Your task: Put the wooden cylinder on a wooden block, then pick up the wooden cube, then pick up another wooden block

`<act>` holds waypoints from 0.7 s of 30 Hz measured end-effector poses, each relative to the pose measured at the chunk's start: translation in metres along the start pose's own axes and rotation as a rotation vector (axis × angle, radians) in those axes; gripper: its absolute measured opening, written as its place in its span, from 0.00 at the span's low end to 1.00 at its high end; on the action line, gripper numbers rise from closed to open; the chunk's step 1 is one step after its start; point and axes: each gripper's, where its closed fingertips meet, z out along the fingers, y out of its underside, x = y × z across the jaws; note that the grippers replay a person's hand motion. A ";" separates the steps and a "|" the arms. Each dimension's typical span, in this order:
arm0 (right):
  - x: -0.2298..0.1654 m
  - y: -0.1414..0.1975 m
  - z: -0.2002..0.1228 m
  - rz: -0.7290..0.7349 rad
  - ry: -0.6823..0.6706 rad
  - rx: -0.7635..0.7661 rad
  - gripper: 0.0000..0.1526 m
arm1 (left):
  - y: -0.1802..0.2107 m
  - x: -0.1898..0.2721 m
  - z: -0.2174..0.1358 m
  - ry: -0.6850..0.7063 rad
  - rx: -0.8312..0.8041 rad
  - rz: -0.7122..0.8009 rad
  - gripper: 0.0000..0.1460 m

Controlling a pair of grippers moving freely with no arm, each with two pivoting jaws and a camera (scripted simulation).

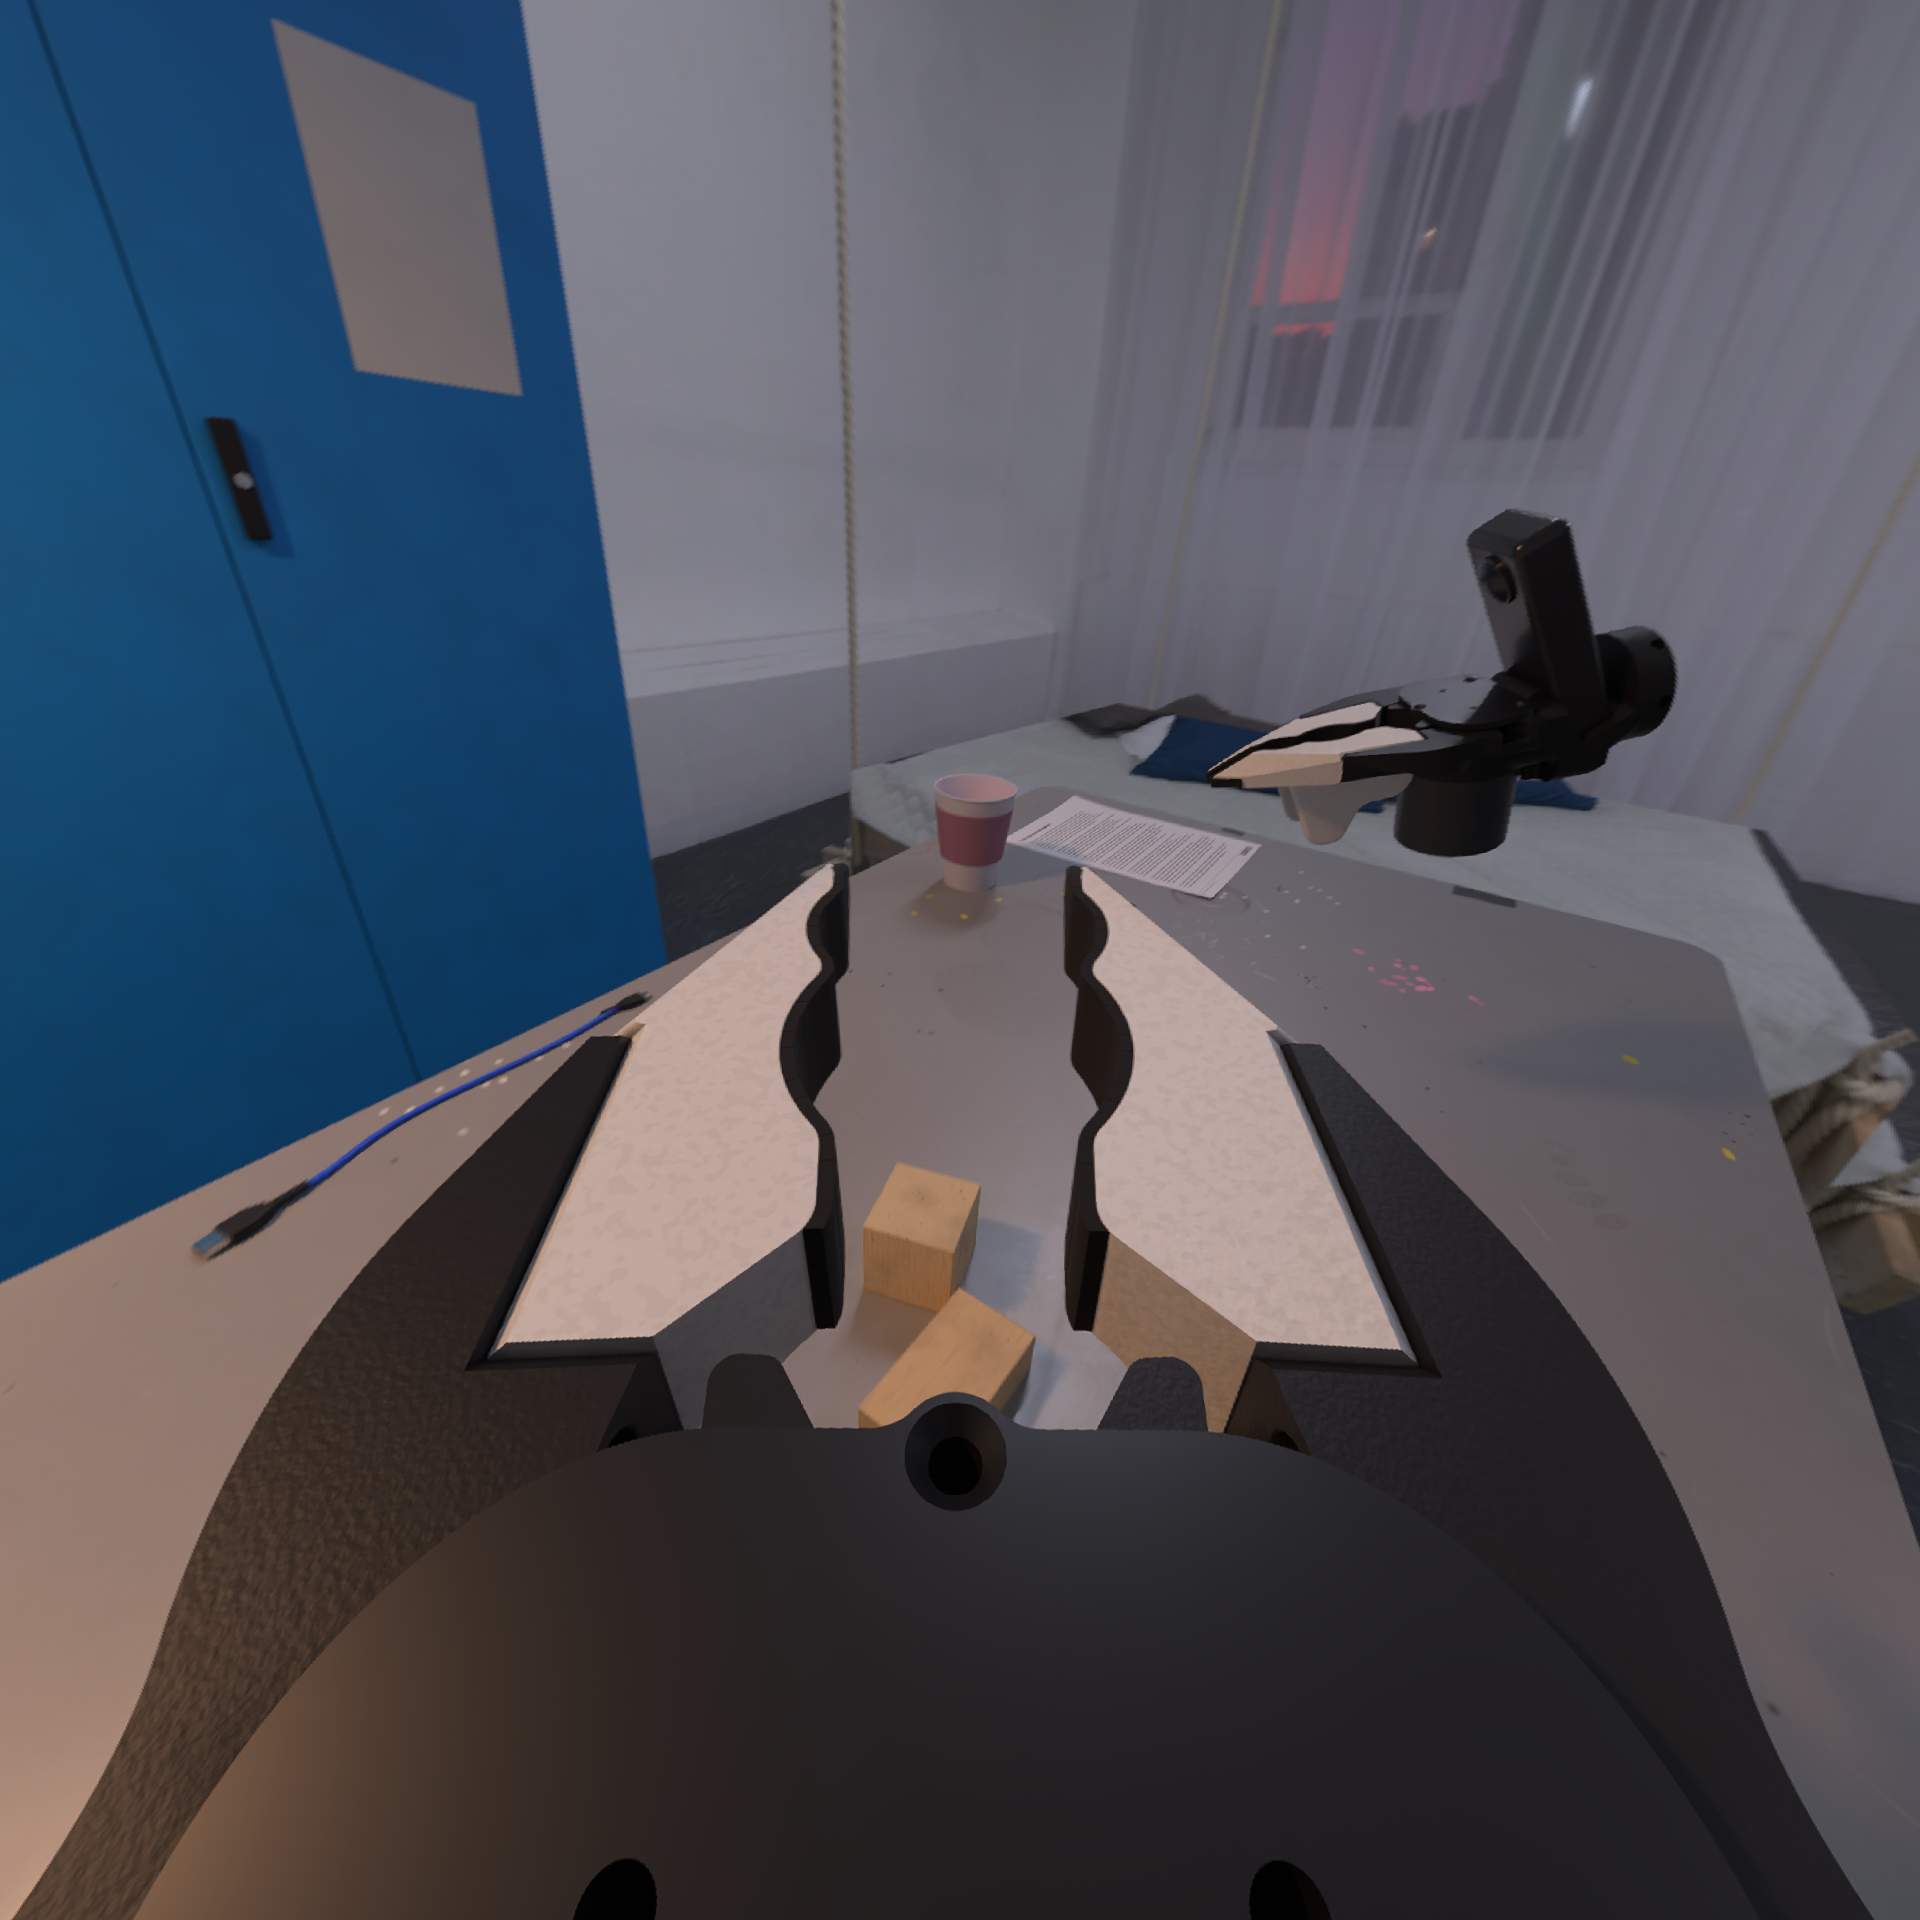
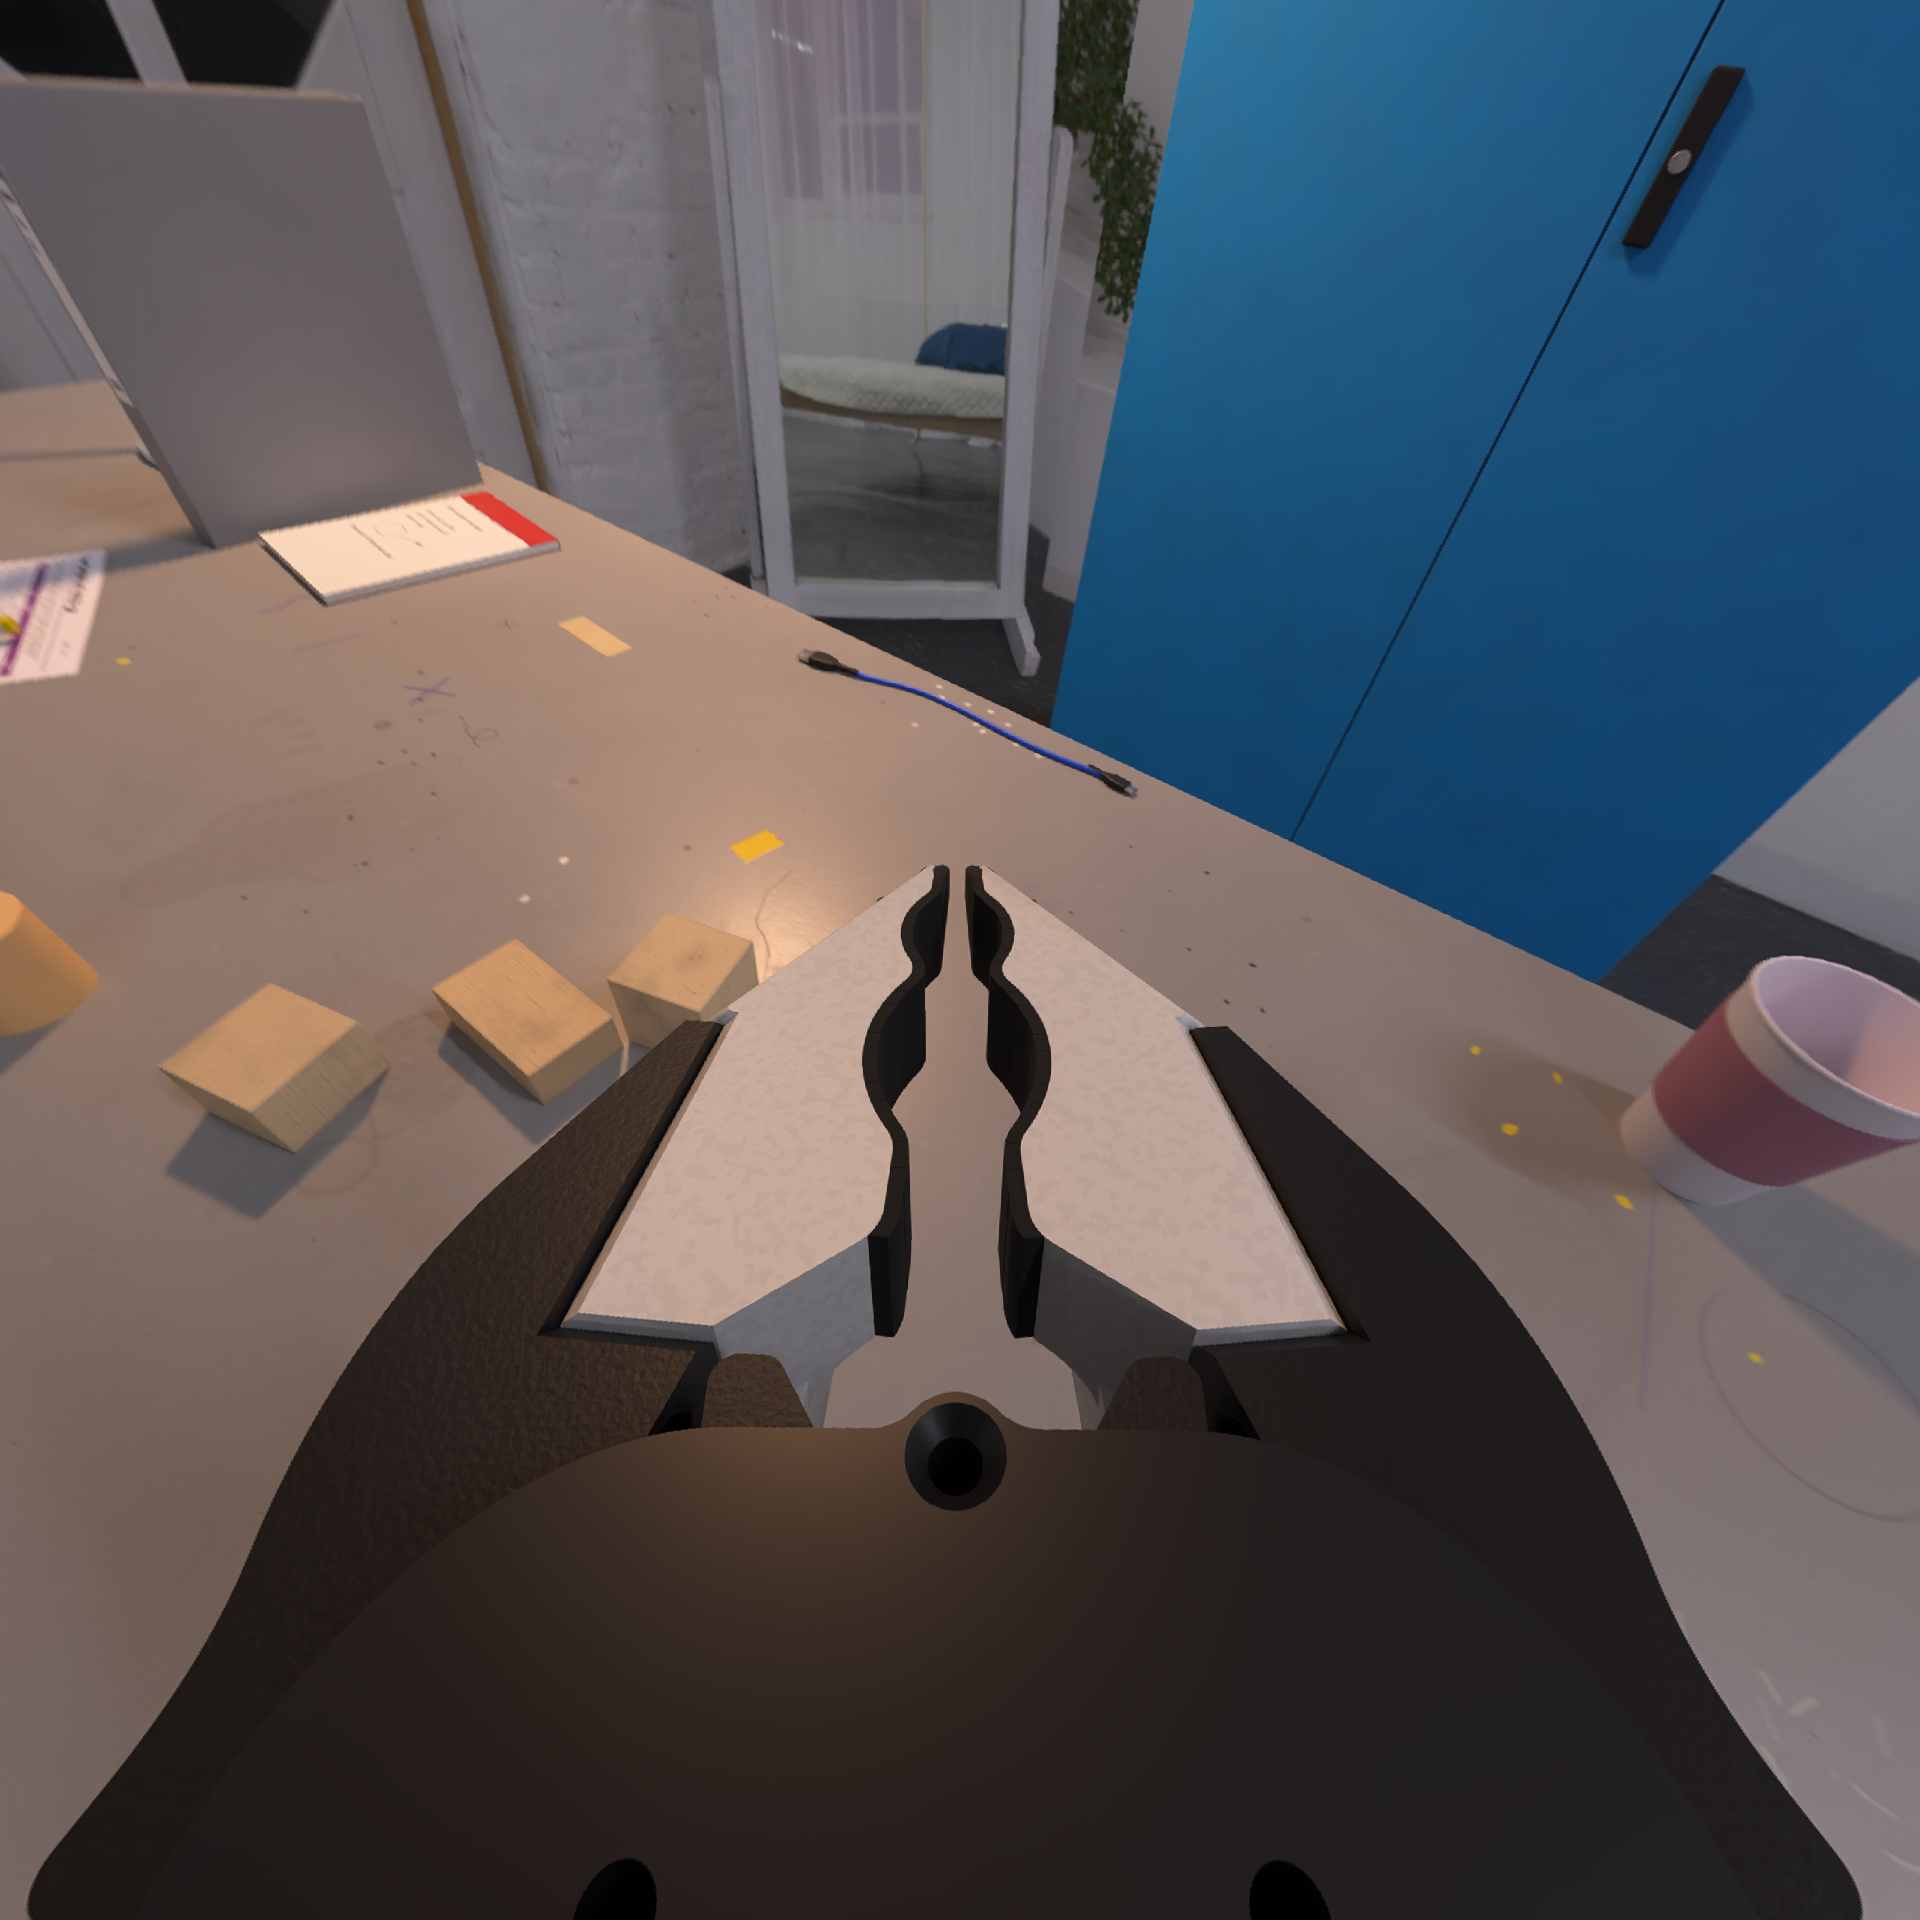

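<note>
In the right wrist view a wooden cube (image 2: 681, 977) stands on the table just left of my right gripper (image 2: 956, 875), which is shut and empty. Left of the cube lie two wooden blocks (image 2: 525, 1013) (image 2: 275, 1060). The wooden cylinder (image 2: 36, 977) lies at the left edge, partly cut off. My left gripper (image 1: 956, 883) is open and empty above the table. Below it, between its fingers, show the cube (image 1: 920, 1231) and a block (image 1: 945, 1361); another wooden piece (image 1: 1164, 1320) is partly hidden by the right finger. The right gripper (image 1: 1221, 774) hovers far off.
A pink paper cup (image 2: 1787, 1081) (image 1: 974, 831) stands on the grey table (image 2: 1351, 1039). A printed sheet (image 1: 1138, 842), a notepad (image 2: 410, 540), a blue cable (image 2: 966, 717) and a grey upright panel (image 2: 229, 301) are around. A blue cabinet (image 1: 260, 520) stands past the table's edge.
</note>
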 end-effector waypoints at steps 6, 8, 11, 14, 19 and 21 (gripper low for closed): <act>0.018 0.007 -0.015 -0.051 0.070 -0.043 0.05 | 0.015 0.018 -0.019 -0.109 -0.111 0.074 0.45; 0.023 0.008 -0.021 -0.028 0.058 -0.031 0.06 | 0.042 0.016 -0.032 -0.185 -0.202 0.133 0.51; 0.029 0.004 -0.031 0.019 0.023 0.017 0.06 | 0.091 0.008 -0.065 -0.277 -0.336 0.208 0.53; 0.033 0.001 -0.040 0.048 -0.011 0.061 0.06 | 0.137 0.008 -0.098 -0.234 -0.397 0.207 0.56; 0.036 -0.001 -0.047 0.087 -0.047 0.101 0.06 | 0.193 0.003 -0.139 -0.293 -0.440 0.127 0.70; 0.037 0.001 -0.048 0.097 -0.059 0.100 0.06 | 0.212 -0.002 -0.152 -0.363 -0.510 0.154 0.74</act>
